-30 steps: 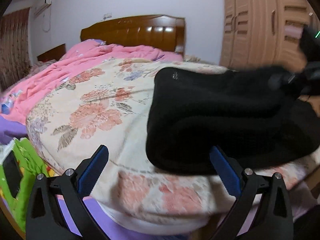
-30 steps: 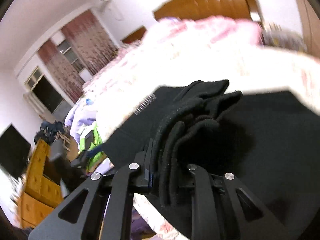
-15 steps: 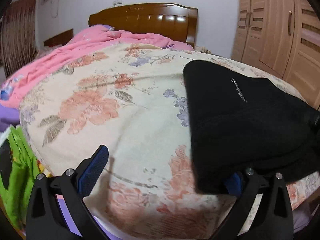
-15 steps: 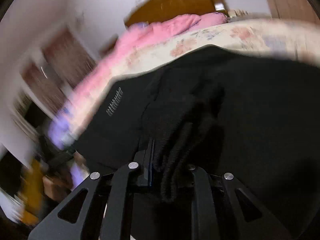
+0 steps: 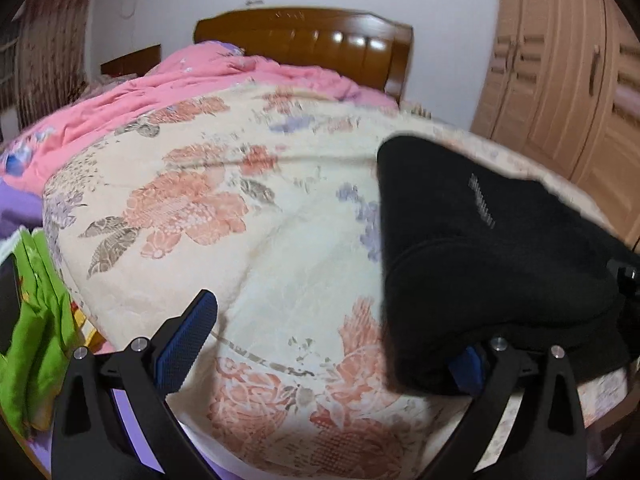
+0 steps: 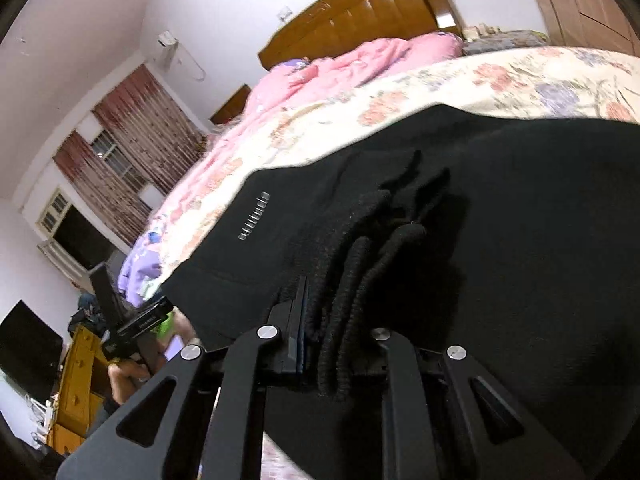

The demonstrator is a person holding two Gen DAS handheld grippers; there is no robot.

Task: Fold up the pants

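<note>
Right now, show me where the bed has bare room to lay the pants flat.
Free: the floral blanket between the pink quilt and the black pants. Crowded: the right side, where the folded pants lie, pinched by the right gripper.

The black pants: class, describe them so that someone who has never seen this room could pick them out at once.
Start at the bed with the wooden headboard and its cream floral bedspread. The black pants lie folded near its foot end, on the wardrobe side. They are the only dark item on the bedding, with a small pale logo; the pink quilt is nearer the headboard.
</note>
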